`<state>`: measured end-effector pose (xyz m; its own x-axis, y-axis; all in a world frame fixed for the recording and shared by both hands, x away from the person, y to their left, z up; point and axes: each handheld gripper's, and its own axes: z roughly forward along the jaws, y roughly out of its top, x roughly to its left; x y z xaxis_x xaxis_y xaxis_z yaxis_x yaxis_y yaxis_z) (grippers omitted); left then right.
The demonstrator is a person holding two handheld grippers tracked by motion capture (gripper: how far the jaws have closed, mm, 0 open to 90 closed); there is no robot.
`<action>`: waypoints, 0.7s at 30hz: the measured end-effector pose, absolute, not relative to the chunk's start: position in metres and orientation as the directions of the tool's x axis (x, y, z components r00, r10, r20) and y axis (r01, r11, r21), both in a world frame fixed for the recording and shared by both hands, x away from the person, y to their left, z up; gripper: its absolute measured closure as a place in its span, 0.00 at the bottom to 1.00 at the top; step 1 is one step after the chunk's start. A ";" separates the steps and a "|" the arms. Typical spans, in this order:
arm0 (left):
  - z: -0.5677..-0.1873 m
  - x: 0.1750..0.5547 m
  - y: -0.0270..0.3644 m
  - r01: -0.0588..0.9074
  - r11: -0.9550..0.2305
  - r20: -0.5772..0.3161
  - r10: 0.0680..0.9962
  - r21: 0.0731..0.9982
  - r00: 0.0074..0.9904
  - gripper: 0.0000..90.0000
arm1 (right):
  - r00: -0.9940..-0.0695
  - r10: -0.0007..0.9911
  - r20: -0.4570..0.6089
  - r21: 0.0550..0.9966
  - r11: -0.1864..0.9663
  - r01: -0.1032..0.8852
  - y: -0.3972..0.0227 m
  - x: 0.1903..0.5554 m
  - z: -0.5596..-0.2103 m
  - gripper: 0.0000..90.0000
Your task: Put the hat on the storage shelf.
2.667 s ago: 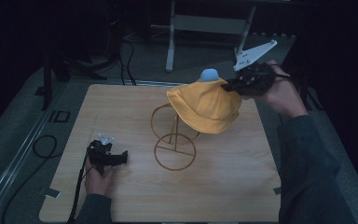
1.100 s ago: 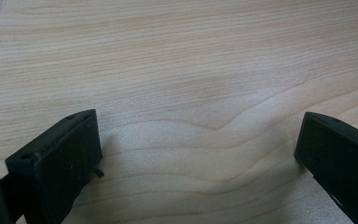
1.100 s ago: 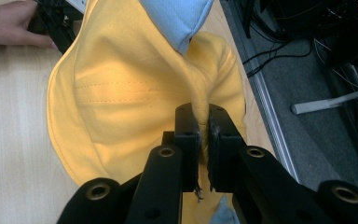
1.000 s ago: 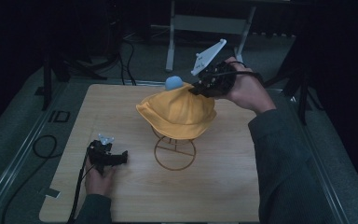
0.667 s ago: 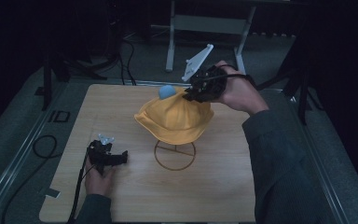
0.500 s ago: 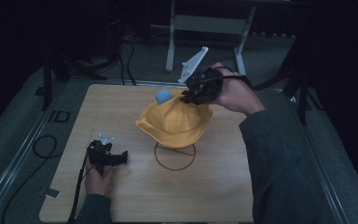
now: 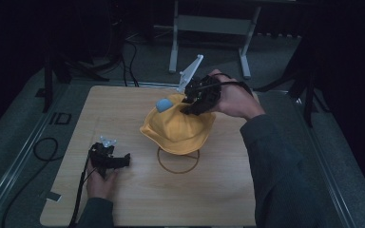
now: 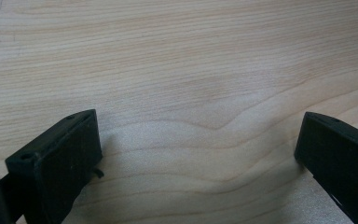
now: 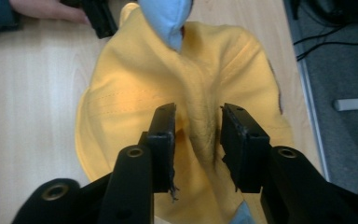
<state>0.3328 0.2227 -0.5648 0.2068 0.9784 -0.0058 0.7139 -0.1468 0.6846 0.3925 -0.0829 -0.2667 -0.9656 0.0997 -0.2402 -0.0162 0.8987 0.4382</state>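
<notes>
At the centre of the high view a yellow hat (image 7: 178, 130) sits over a wire stand (image 7: 178, 161) on the wooden surface (image 7: 218, 190). The right hand-held gripper (image 7: 190, 107) hovers at its crown, jaws just opening, a fabric ridge loose between them. The left hand-held gripper (image 7: 119, 161), lower left, rests released.
</notes>
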 end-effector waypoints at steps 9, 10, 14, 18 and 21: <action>-0.565 0.333 0.223 0.714 -0.146 -0.006 0.979 0.685 0.206 0.00 | -0.971 0.085 -0.222 0.409 0.912 -0.013 -0.080 0.392 -0.273 0.68; -0.565 0.333 0.223 0.714 -0.146 -0.006 0.979 0.685 0.206 0.00 | -0.971 0.086 -0.224 0.411 0.911 -0.015 -0.080 0.392 -0.273 0.67; -0.565 0.333 0.223 0.714 -0.146 -0.007 0.978 0.685 0.206 0.00 | -0.967 0.113 -0.230 0.422 0.907 0.005 -0.081 0.393 -0.272 0.59; -0.565 0.333 0.223 0.714 -0.145 -0.007 0.978 0.685 0.206 0.00 | -0.956 0.146 -0.253 0.452 0.892 0.016 -0.085 0.393 -0.266 0.42; -0.565 0.333 0.223 0.714 -0.146 -0.007 0.978 0.685 0.206 0.00 | -0.942 0.191 -0.277 0.474 0.879 0.038 -0.091 0.392 -0.261 0.31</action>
<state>0.3328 0.2227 -0.5647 0.2064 0.9784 -0.0065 0.7141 -0.1461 0.6847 0.3922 -0.0912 -0.2607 -0.9417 0.1907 -0.2772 0.0385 0.8794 0.4745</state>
